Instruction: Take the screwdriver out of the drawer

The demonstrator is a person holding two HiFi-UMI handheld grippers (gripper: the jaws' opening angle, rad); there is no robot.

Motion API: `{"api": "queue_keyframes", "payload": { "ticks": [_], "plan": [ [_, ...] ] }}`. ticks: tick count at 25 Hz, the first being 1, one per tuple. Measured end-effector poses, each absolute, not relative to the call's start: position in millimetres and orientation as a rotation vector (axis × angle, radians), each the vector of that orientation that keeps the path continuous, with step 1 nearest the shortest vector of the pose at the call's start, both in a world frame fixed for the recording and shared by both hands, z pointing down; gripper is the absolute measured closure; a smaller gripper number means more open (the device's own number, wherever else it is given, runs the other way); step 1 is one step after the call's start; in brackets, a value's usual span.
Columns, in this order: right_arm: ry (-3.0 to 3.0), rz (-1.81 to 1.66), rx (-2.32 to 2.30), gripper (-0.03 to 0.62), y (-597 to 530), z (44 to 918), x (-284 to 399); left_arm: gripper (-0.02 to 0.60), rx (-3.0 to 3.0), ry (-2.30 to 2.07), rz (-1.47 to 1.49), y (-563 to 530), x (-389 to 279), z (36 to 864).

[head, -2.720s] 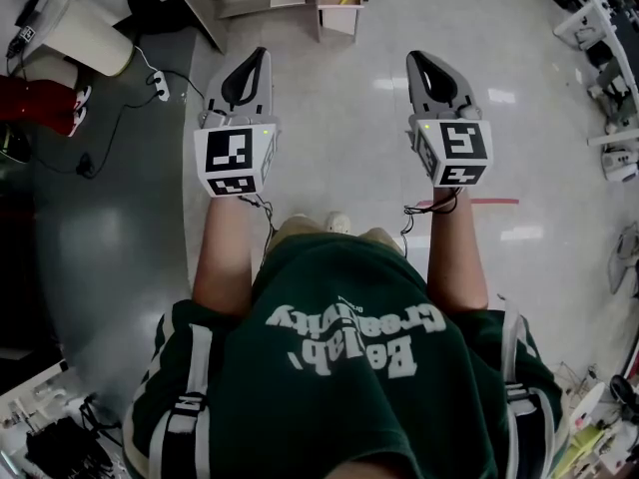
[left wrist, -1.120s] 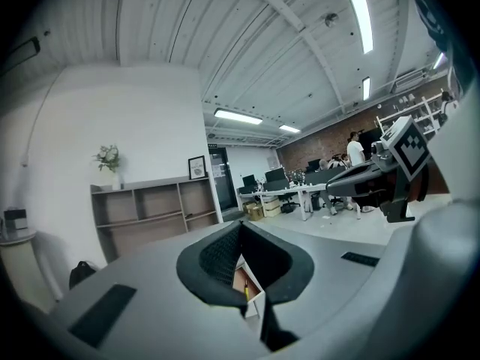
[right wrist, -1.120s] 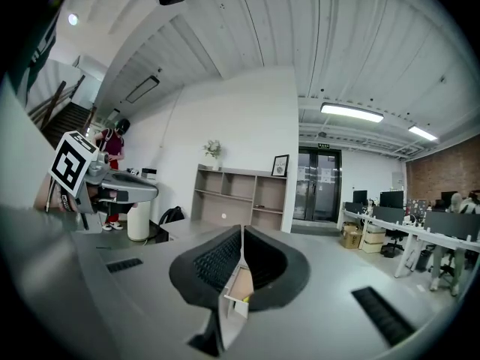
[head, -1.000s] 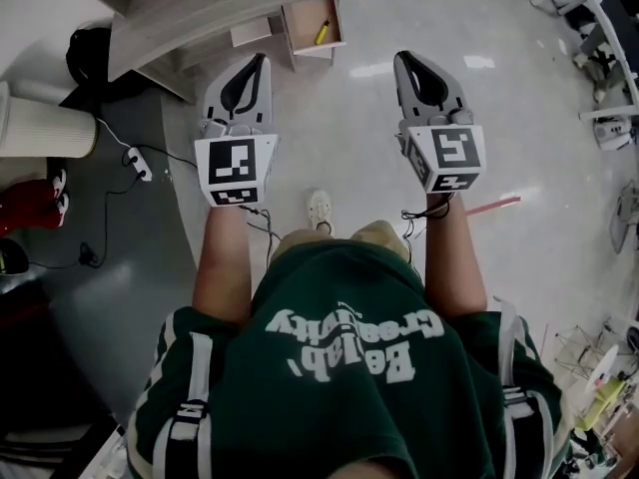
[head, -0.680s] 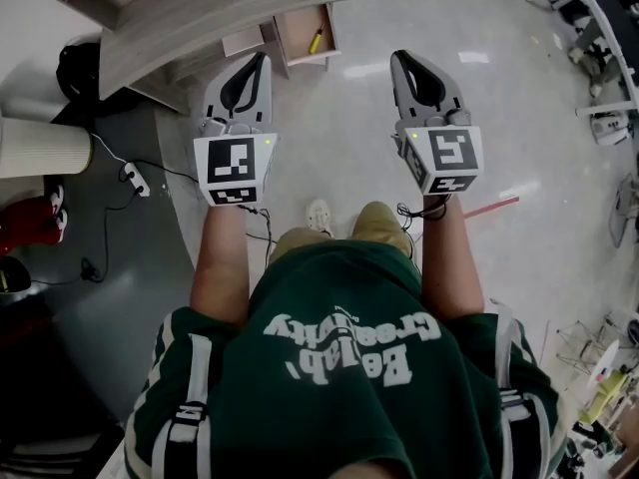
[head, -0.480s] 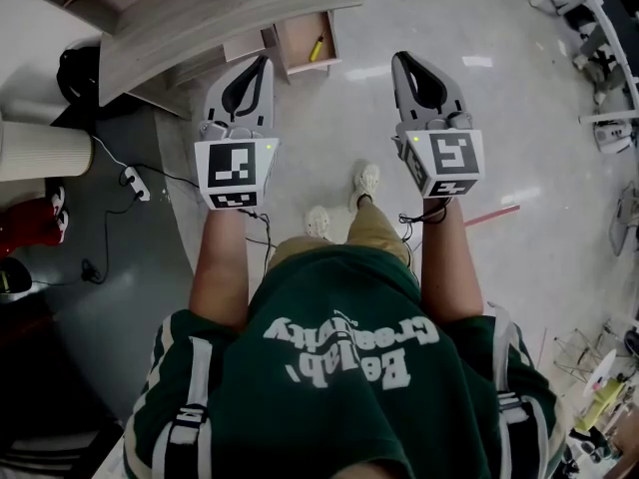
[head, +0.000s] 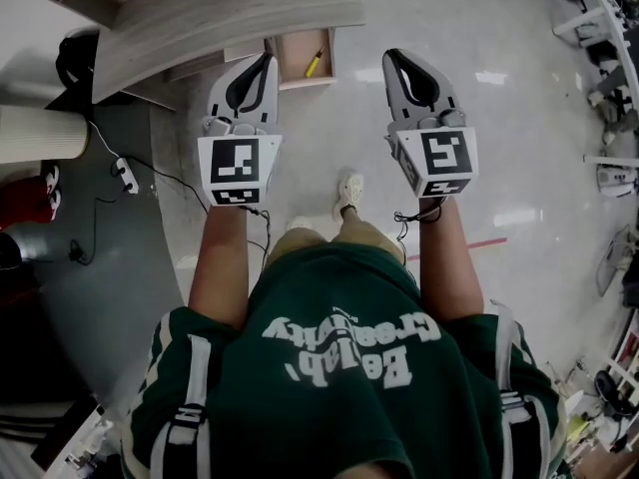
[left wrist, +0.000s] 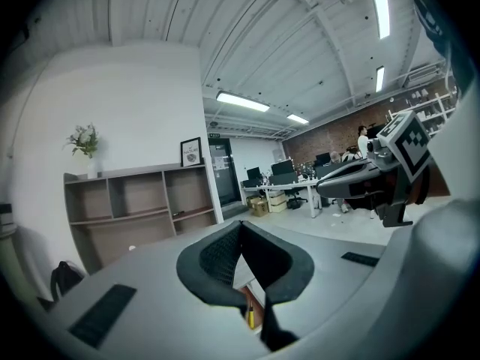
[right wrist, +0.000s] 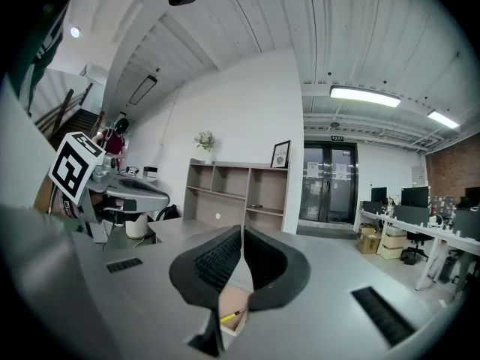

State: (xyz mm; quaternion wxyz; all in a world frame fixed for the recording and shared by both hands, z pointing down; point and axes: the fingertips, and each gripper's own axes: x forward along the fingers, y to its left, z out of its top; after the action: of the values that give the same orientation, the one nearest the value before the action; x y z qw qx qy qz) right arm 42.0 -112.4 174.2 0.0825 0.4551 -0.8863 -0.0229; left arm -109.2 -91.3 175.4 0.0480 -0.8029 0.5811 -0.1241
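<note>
A yellow screwdriver (head: 314, 64) lies in the open wooden drawer (head: 297, 72) under the grey wood desk (head: 230, 8). In the head view my left gripper (head: 266, 60) is held just left of the drawer, and my right gripper (head: 389, 56) just right of it, both well above the floor. Both are shut with nothing between the jaws. In the left gripper view the screwdriver (left wrist: 250, 317) shows below the closed left gripper (left wrist: 241, 225). The right gripper view shows the screwdriver (right wrist: 232, 316) in the drawer (right wrist: 225, 304) beneath the closed right gripper (right wrist: 241, 232).
A white cylindrical bin (head: 40, 133) and a power strip (head: 125, 174) with cables sit on the grey floor at left. My shoe (head: 349, 190) is below the drawer. Office desks (head: 611, 28) stand at far right. Open shelves (left wrist: 142, 205) line the wall behind the desk.
The person has walked toward the desk, so the drawer and screwdriver now sit close between the two grippers. Both grippers stayed shut and side by side.
</note>
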Motion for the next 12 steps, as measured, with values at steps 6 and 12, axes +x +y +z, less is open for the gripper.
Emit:
{"api": "queue_keyframes", "payload": {
  "ticks": [6,12],
  "plan": [
    [-2.69,-0.058,1.265,0.557,-181,185,69,0.565,-2.422,1.82,-0.395,-154,-68,185],
    [-2.708,0.012,1.21,0.557,-220,220,68,0.565,-2.422,1.837,-0.474,-191,-60,219]
  ]
}}
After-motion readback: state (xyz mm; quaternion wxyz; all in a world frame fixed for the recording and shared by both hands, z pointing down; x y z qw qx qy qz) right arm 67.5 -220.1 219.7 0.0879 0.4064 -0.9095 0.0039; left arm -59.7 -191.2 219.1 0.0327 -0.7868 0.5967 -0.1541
